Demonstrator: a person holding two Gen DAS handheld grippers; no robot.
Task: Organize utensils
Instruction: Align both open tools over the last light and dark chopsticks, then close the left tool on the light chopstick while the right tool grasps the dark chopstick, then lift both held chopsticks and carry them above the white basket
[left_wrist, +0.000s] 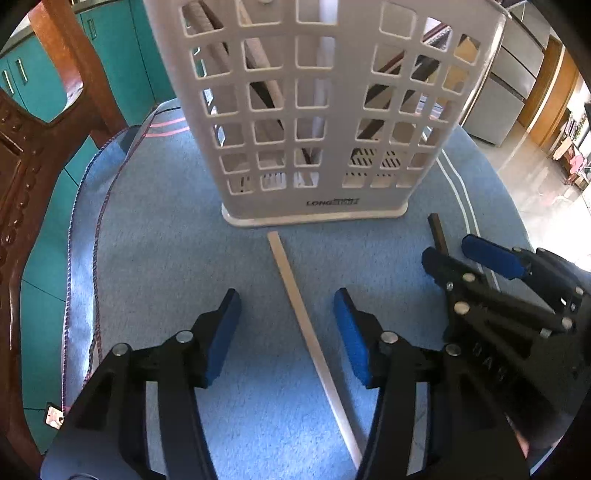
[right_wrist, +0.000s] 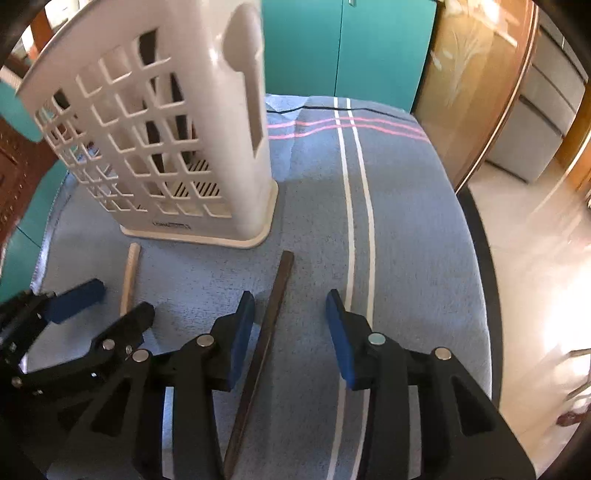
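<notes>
While both chopsticks lie loose, the white holder (left_wrist: 314, 122) stands upright.

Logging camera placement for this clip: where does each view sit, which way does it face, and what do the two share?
Left wrist: sits on the left tool, angled down at the blue cloth; its open fingers straddle a pale chopstick, the white utensil holder just ahead, the right tool at its right edge.
Right wrist: sits on the right tool, angled down; open fingers straddle a dark chopstick, the left tool at its left edge.
Shared: holder, cloth, both chopsticks, both tools.
</notes>
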